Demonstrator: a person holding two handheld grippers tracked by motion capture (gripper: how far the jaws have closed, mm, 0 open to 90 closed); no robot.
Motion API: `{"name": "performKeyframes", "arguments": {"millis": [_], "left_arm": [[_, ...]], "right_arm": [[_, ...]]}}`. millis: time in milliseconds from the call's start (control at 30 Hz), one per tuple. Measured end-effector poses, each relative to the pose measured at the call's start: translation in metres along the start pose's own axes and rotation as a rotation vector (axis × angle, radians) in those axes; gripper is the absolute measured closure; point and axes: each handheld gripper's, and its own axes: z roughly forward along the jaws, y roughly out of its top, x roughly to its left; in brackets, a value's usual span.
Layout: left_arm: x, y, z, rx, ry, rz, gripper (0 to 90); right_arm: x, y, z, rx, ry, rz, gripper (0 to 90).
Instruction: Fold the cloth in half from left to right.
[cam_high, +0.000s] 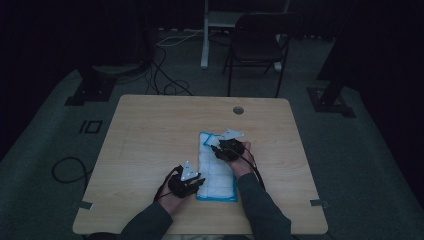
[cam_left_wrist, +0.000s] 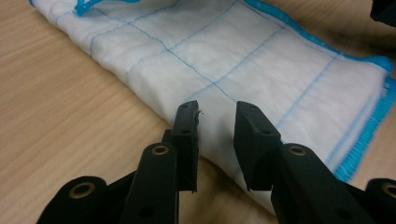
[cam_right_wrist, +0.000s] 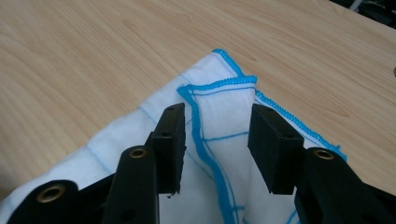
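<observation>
While the folded cleaning cloth (cam_high: 216, 167) lies lengthwise right of the middle of the bench (cam_high: 150, 145), the work looks to be between folds: the cloth is already a long narrow strip, and both tools stand at it without a grip. The left hand-held gripper (cam_left_wrist: 215, 128) sits at the near end of the cloth, on its left long edge, jaws partly apart with the folded edge between them but the pads not pressing on it. The right hand-held gripper (cam_right_wrist: 215, 135) is at the far end of the cloth, on its right side, jaws likewise partly apart astride a turned-over corner, holding nothing. By my judgement the next move calls for each pair of jaws to close on all layers at its own end, so that one end can be carried over the other without the stack slipping apart. The cloth is white, thin and woven, crossed by pale blue grid lines and bound with a bright blue stitched hem; at its far end the layers lie slightly askew, one hemmed corner overlapping another.
</observation>
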Motion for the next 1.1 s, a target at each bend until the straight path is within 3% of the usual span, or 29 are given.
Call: {"name": "performKeyframes", "arguments": {"millis": [200,367,433,500,633,800,933,1100], "left_arm": [[0.004,0.011,0.012,0.009,0.021,0.019,74.9],[0.005,0.012,0.016,0.033,0.022,0.021,76.9],[0.005,0.011,0.016,0.041,0.022,0.02,77.5],[0.005,0.01,0.015,0.042,0.019,0.015,78.1],[0.006,0.009,0.015,0.043,0.017,0.013,78.7],[0.004,0.007,0.015,0.041,0.018,0.008,79.1],[0.005,0.006,0.014,0.042,0.013,0.009,79.3],[0.004,0.005,0.013,0.041,0.01,0.004,79.3]], "right_arm": [[0.004,0.008,0.013,0.012,0.009,-0.023,56.1],[0.011,0.01,0.03,0.068,0.0,-0.065,56.5],[0.01,0.01,0.035,0.092,-0.014,-0.067,59.3],[0.008,0.009,0.038,0.106,-0.017,-0.062,67.9],[0.001,0.008,0.036,0.094,-0.008,-0.035,83.6],[-0.013,0.009,0.027,0.066,-0.039,0.007,84.5],[-0.032,0.008,0.019,0.051,-0.062,0.084,83.9],[-0.055,0.003,0.015,0.071,-0.099,0.146,83.9]]}}
